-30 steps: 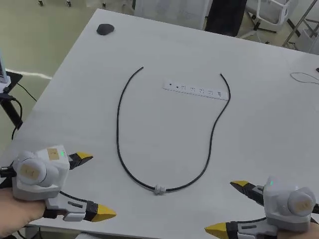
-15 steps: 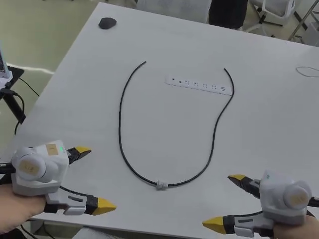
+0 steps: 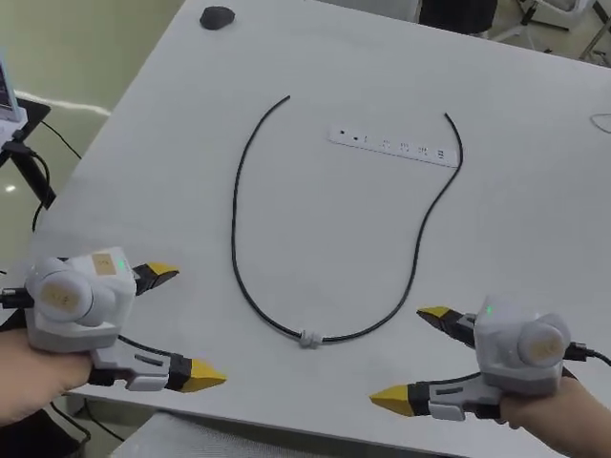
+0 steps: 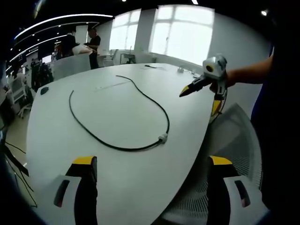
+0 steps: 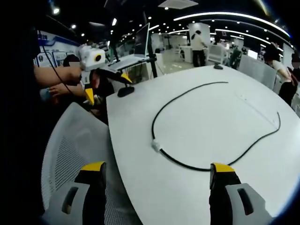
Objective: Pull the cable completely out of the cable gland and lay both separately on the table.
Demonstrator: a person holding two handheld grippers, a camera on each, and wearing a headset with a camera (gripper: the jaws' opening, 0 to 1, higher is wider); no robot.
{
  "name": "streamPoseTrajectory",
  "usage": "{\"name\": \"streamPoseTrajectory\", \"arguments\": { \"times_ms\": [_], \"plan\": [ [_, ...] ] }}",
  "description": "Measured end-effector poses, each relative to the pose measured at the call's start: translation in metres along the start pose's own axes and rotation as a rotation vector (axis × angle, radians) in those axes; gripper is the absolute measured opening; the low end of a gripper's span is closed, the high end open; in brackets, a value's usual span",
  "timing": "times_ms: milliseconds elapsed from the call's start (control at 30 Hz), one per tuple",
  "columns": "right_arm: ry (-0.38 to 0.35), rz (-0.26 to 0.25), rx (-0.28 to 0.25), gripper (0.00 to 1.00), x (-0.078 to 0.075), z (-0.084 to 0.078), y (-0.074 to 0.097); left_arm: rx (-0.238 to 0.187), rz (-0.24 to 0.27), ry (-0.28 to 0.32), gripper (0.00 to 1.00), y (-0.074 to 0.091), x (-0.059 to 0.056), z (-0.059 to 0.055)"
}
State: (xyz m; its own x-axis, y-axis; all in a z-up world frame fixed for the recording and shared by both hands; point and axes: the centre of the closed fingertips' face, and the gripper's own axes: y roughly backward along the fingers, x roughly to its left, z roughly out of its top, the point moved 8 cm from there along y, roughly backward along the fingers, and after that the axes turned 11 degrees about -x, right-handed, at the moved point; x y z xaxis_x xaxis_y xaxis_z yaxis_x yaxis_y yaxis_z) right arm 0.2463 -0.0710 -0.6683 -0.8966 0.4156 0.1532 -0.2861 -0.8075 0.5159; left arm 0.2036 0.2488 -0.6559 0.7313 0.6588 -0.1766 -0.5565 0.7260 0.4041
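A long black cable (image 3: pixel 235 224) lies in a U on the white table (image 3: pixel 325 229), both ends pointing away from me. A small grey cable gland (image 3: pixel 308 338) sits threaded on it at the bottom of the U; it shows as cable gland (image 4: pixel 162 138) and cable gland (image 5: pixel 155 145) in the gripper views. My left gripper (image 3: pixel 187 324) hovers open at the near left edge, left of the gland. My right gripper (image 3: pixel 412 356) hovers open at the near right edge, right of the gland. Neither touches the cable (image 4: pixel 117 119), and nothing is between the jaws.
A white power strip (image 3: pixel 393 148) lies across the far part of the table between the cable ends. A dark mouse (image 3: pixel 217 16) rests at the far left corner. A thin wire (image 3: pixel 600 121) lies at the right edge. A mesh chair (image 5: pixel 70 154) sits below the near edge.
Both grippers stay open; the right one has moved a little left toward the gland. The head camera has tilted, shifting the table view.
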Motion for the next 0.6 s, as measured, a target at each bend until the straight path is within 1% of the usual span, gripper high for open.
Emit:
{"name": "streamPoseTrajectory", "arguments": {
  "times_ms": [67, 167, 333, 367, 467, 500, 533, 600],
  "plan": [
    [0.012, 0.007, 0.004, 0.91, -0.001, 0.003, -0.005, -0.001, 0.000, 0.006, 0.98, -0.001, -0.001, -0.001],
    [0.035, 0.018, 0.013, 0.88, -0.003, 0.008, -0.014, -0.001, -0.002, -0.002, 0.97, -0.003, -0.002, -0.003],
    [0.069, 0.031, 0.038, 0.81, -0.007, 0.011, -0.030, 0.005, -0.007, -0.004, 0.95, -0.006, -0.002, -0.006],
    [0.079, 0.032, 0.045, 0.78, -0.007, 0.011, -0.032, 0.007, -0.008, -0.003, 0.95, -0.006, -0.002, -0.007],
    [0.102, 0.051, 0.066, 0.75, -0.008, 0.012, -0.045, 0.013, -0.012, -0.002, 0.95, -0.007, -0.002, -0.010],
    [0.104, 0.055, 0.069, 0.74, -0.008, 0.012, -0.046, 0.013, -0.013, -0.002, 0.95, -0.008, -0.002, -0.011],
    [0.114, 0.069, 0.084, 0.72, -0.007, 0.013, -0.053, 0.014, -0.016, 0.002, 0.95, -0.008, -0.003, -0.011],
    [0.128, 0.080, 0.095, 0.69, -0.007, 0.013, -0.060, 0.018, -0.019, -0.001, 0.94, -0.009, -0.003, -0.012]
  ]
}}
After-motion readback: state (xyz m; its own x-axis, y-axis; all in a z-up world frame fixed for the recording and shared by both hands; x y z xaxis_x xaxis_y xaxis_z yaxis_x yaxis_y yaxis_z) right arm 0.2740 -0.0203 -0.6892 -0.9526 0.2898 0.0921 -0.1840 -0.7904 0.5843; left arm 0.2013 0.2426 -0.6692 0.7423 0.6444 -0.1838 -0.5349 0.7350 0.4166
